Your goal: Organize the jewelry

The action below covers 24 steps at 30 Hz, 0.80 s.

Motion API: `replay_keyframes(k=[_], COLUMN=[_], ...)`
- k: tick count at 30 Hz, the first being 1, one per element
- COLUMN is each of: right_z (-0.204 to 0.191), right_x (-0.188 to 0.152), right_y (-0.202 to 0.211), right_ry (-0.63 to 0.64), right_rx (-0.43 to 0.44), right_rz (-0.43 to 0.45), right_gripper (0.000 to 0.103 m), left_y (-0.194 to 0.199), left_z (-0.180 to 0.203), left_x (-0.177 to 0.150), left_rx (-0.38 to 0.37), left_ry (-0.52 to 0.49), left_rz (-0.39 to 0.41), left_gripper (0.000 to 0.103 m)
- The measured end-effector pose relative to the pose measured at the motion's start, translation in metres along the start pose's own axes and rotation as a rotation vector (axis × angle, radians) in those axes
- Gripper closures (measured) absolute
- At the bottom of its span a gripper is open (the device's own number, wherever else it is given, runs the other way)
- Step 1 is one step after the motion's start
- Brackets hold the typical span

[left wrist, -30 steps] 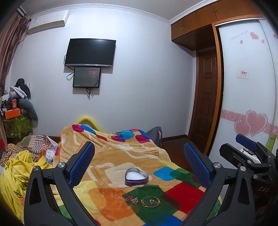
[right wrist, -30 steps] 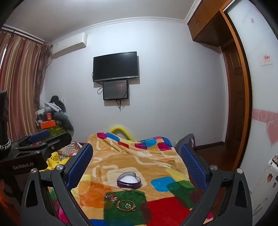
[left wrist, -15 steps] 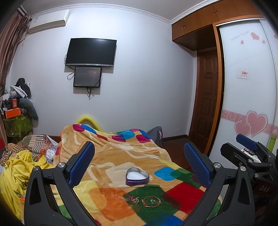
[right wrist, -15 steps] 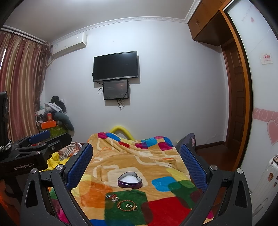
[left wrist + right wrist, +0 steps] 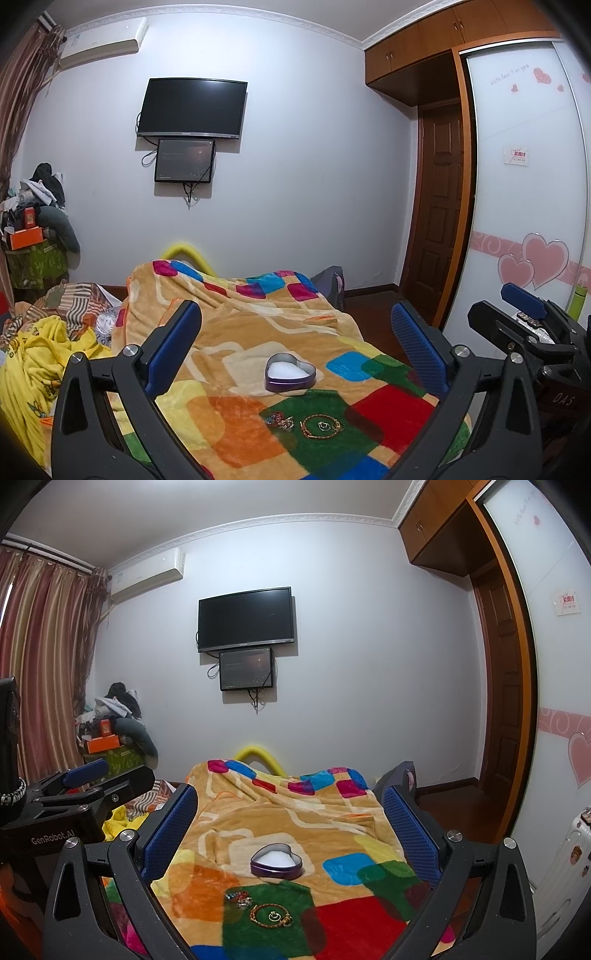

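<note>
Bed draped in a patchwork blanket [image 5: 240, 332] of orange, green, red and blue. Heart-shaped purple tin [image 5: 290, 372], lid off, white lining, mid-blanket. Nearer, on a green patch: gold bracelet [image 5: 320, 425] ringing a small ring [image 5: 273, 916], beaded trinket [image 5: 279, 420] just left. Left gripper [image 5: 295, 347] and right gripper [image 5: 291, 823] raised well above, fingers spread wide, gripping nothing, jewelry framed between them.

A patchwork blanket [image 5: 295, 823] carries a heart-shaped tin [image 5: 276, 860], a bracelet [image 5: 271, 915] and small trinkets [image 5: 238, 898].
</note>
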State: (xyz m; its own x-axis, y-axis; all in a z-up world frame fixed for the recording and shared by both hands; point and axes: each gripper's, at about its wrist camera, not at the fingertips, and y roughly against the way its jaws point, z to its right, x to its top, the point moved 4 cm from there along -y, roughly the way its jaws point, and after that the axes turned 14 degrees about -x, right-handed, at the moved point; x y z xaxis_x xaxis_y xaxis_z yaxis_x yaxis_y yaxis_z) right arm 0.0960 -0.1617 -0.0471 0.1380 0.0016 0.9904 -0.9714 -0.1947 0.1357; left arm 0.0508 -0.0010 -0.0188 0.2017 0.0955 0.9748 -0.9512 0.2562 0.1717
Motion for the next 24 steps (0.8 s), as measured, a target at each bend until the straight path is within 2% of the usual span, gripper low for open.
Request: replay_keyframes(k=[24], right_z=[-0.0040], right_x=[-0.0094], right_y=[-0.0023], right_ry=[0.004], right_rx=[0.002], right_rz=[-0.010], right_gripper=[0.003], left_y=[-0.0041], left_z=[-0.0059], left_x=[-0.0027], left_rx=[0.010], left_ry=[0.009], left_rz=[-0.008], left_gripper=[0.000])
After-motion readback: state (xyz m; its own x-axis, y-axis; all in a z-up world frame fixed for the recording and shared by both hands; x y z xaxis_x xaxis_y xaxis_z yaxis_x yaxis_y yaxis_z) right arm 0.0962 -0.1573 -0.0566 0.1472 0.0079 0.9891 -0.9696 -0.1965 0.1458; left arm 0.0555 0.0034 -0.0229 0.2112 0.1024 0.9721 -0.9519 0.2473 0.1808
